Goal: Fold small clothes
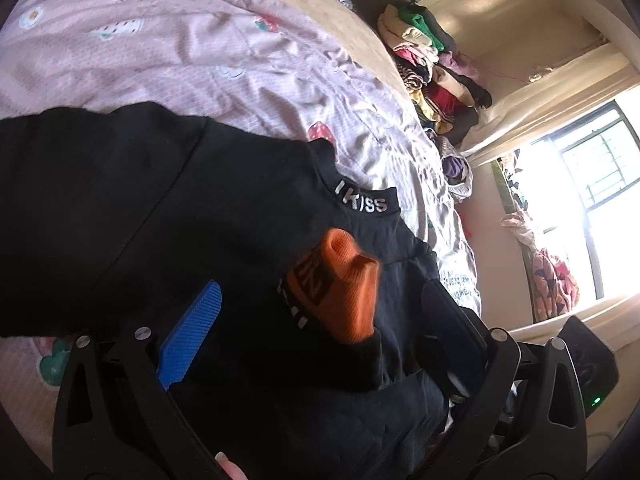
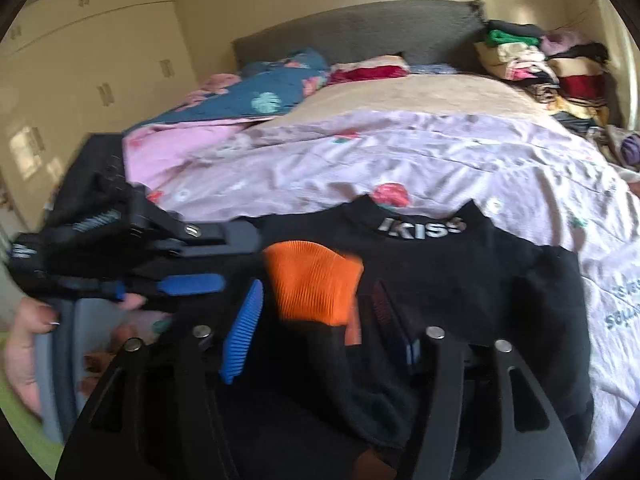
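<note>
1. Left tongs: in the right wrist view they reach in from the left, blue pads nearly together over black cloth; whether they pinch it, you cannot tell.
2. Black garment: spread on the bed, near edge, collar far; an orange-and-black sock lies on it.
3. Right tongs: spread wide around the sock, gripping nothing.
4. Risk: folding now would likely trap the sock inside; dragging may rumple the pink sheet.
5. Writing: the collar reads "KISS"; the sock's lettering is illegible.
</note>
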